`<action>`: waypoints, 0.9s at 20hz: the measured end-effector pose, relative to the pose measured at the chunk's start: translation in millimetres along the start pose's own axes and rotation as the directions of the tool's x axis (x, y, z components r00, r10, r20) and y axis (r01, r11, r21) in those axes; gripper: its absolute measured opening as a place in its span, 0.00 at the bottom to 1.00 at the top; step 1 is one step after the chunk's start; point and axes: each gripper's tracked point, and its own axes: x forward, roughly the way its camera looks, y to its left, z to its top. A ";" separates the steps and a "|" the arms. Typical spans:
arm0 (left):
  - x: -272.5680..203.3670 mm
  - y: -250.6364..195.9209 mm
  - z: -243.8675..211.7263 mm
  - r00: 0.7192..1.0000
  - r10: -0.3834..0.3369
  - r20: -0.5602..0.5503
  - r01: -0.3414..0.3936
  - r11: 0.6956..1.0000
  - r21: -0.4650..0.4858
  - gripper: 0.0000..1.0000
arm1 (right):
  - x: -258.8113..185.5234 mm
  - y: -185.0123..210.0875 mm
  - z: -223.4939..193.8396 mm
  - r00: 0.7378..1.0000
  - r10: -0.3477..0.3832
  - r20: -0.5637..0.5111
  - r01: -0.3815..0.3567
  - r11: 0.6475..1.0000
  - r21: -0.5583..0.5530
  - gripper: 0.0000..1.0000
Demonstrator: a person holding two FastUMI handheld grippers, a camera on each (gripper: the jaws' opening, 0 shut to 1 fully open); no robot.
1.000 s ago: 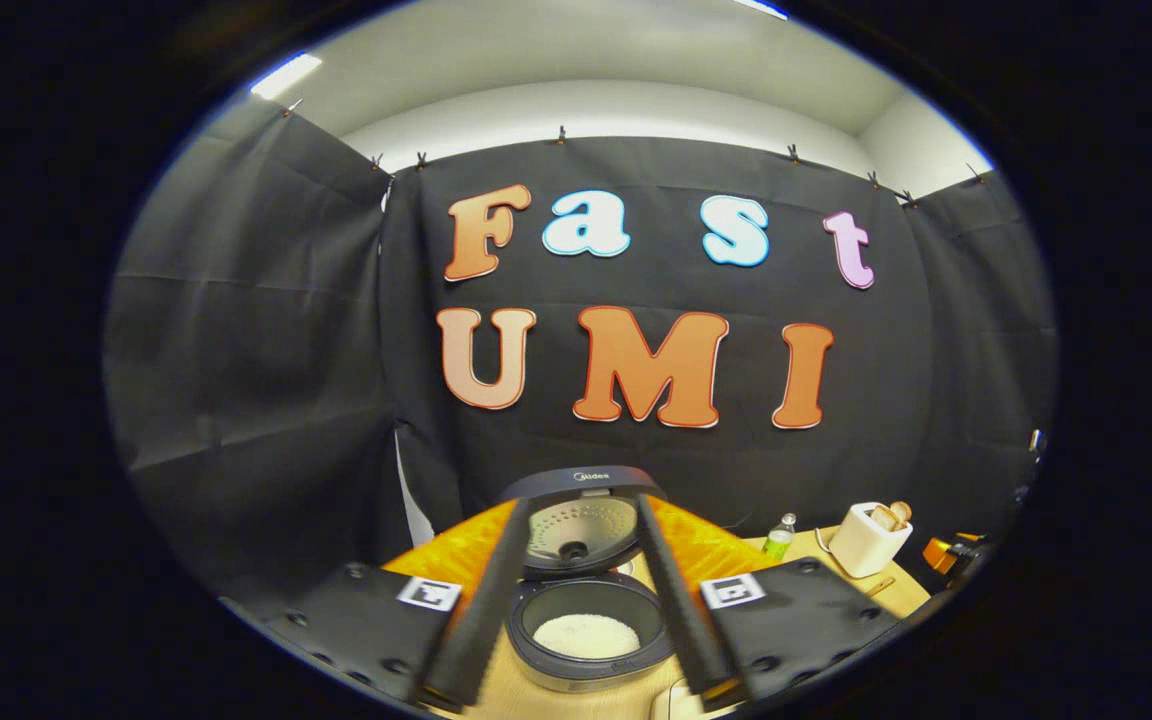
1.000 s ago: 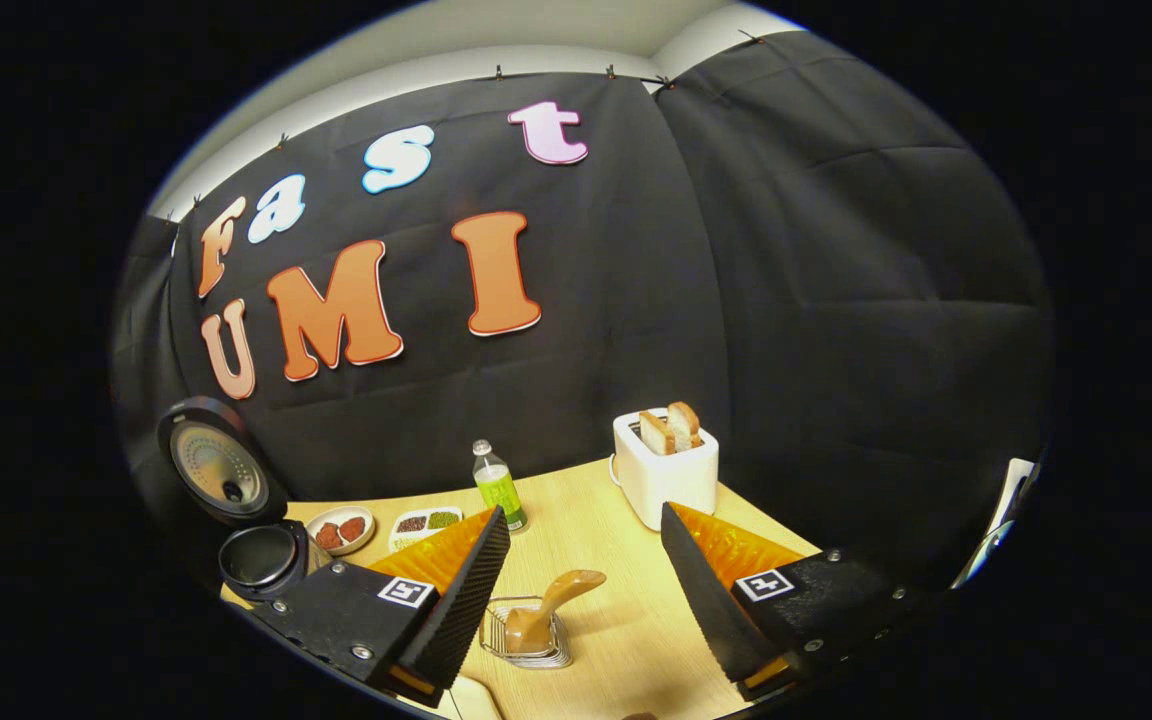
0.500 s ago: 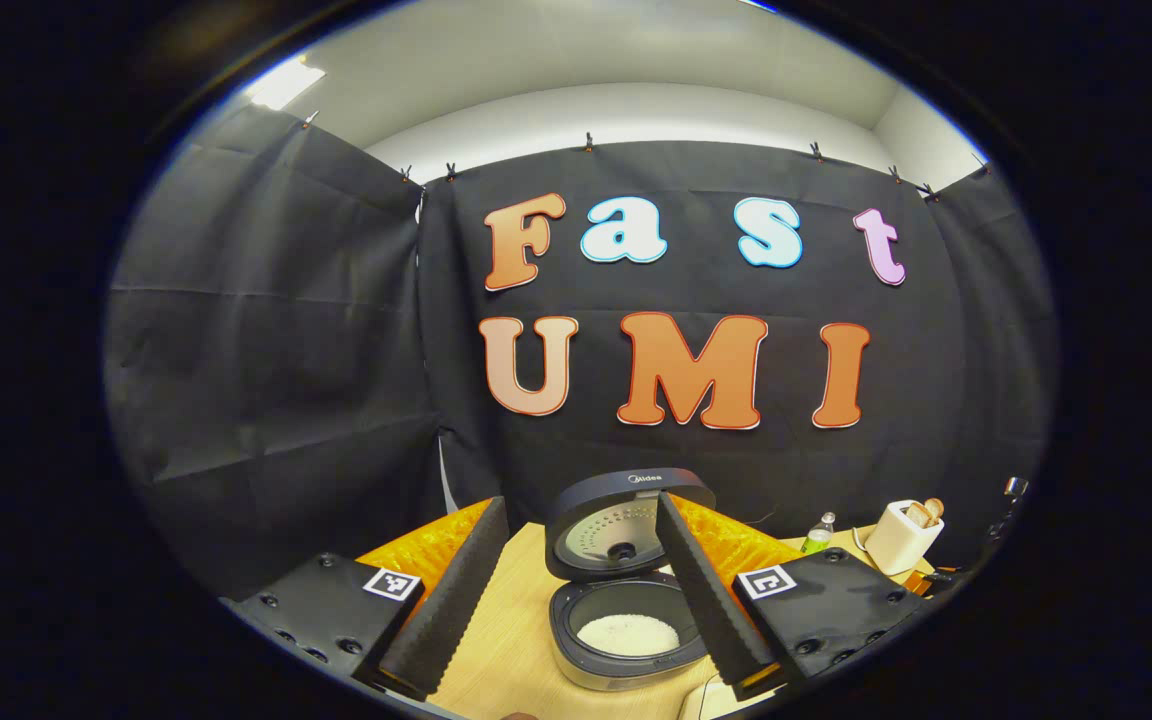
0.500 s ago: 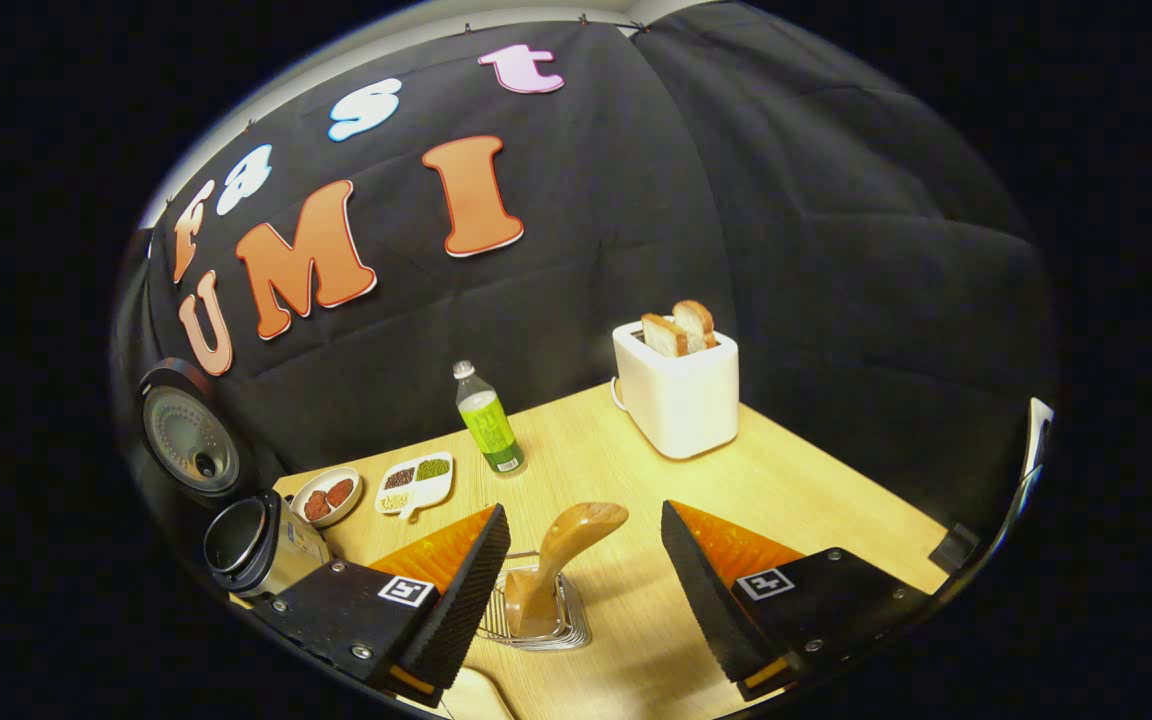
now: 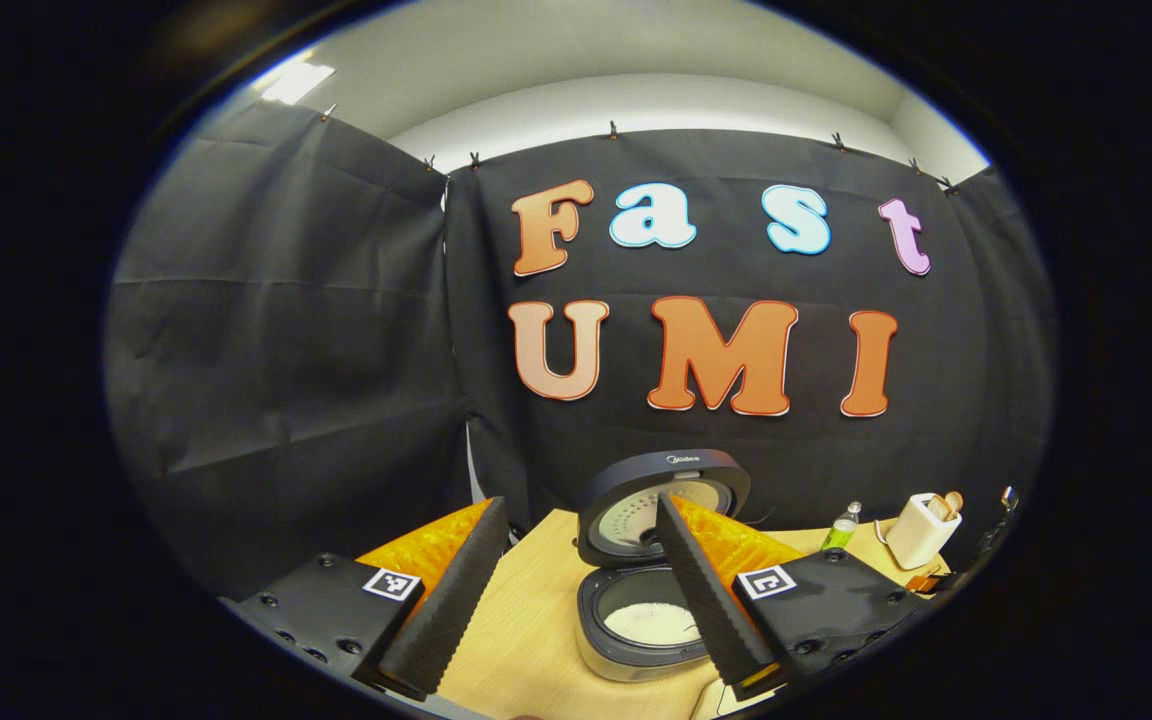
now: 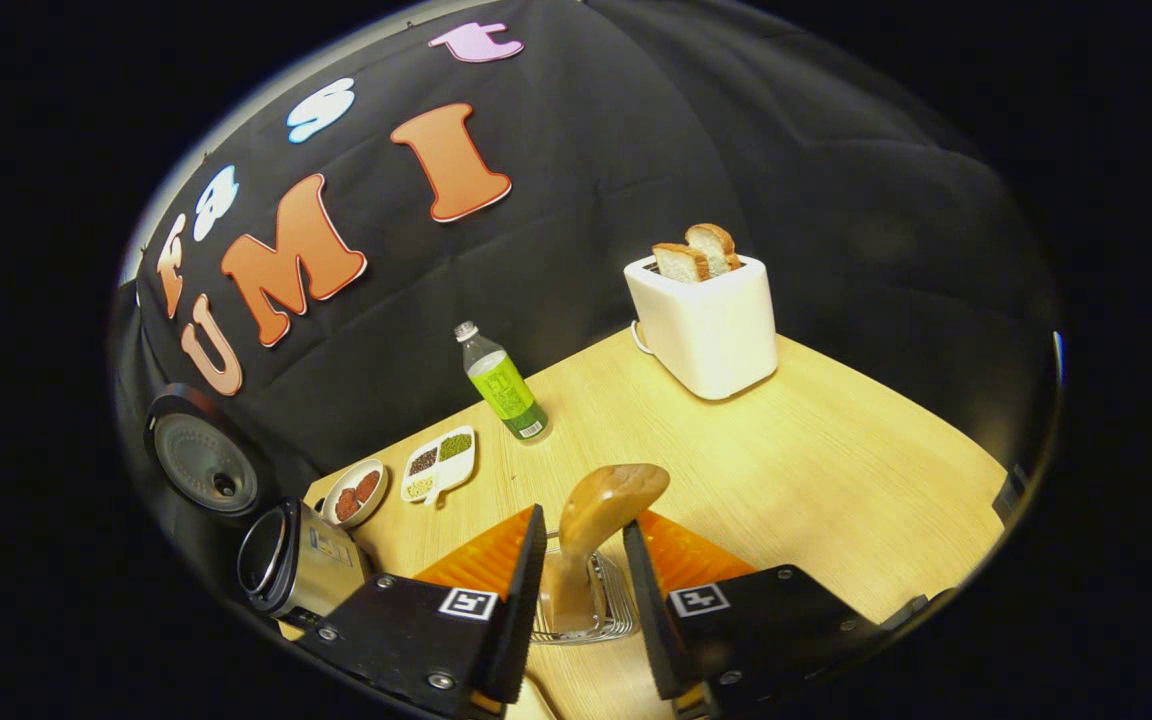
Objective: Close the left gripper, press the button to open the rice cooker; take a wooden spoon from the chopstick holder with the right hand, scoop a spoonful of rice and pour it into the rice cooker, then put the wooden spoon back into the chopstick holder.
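Note:
The rice cooker (image 5: 636,650) stands with its lid (image 5: 661,505) raised and white rice (image 5: 648,622) in the pot. My left gripper (image 5: 578,503) hovers open and empty in front of it, its right finger overlapping the pot in the view. In the right gripper view the wooden spoon (image 6: 611,495) stands bowl-up in the wire chopstick holder (image 6: 618,610). My right gripper (image 6: 583,522) straddles the spoon's handle with its fingers drawn close on both sides; a thin gap shows on each side. The cooker (image 6: 296,565) lies far to the left in that view.
On the wooden table (image 6: 836,470) stand a white toaster (image 6: 711,320) with bread slices, a green bottle (image 6: 506,385), a small round dish (image 6: 354,492) and a divided tray (image 6: 439,463) of grains. The toaster (image 5: 921,530) and bottle (image 5: 841,528) are right of the cooker.
My right gripper has dropped toward the holder and its fingers have narrowed around the spoon. My left gripper has opened wider and drifted left, away from the cooker.

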 end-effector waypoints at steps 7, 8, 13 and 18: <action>-4.4 14.0 -9.8 0.999 0.043 -0.028 -0.043 0.999 0.003 0.98 | -2.9 20.1 7.6 0.999 0.043 0.011 -0.043 0.999 0.003 0.16; -4.9 15.9 -9.8 0.998 0.048 -0.028 -0.048 0.999 0.003 0.97 | -2.4 21.8 7.5 0.999 0.045 0.018 -0.045 0.999 -0.026 0.12; -4.5 19.8 -17.3 0.999 0.026 -0.038 -0.027 0.999 -0.024 0.97 | -30.0 41.4 36.0 0.994 0.069 0.081 -0.062 0.995 -0.083 0.10; 3.9 27.1 -6.5 0.999 -0.047 -0.003 0.047 0.998 -0.030 0.99 | -81.2 70.0 64.0 0.983 0.090 0.162 -0.074 0.992 -0.100 0.02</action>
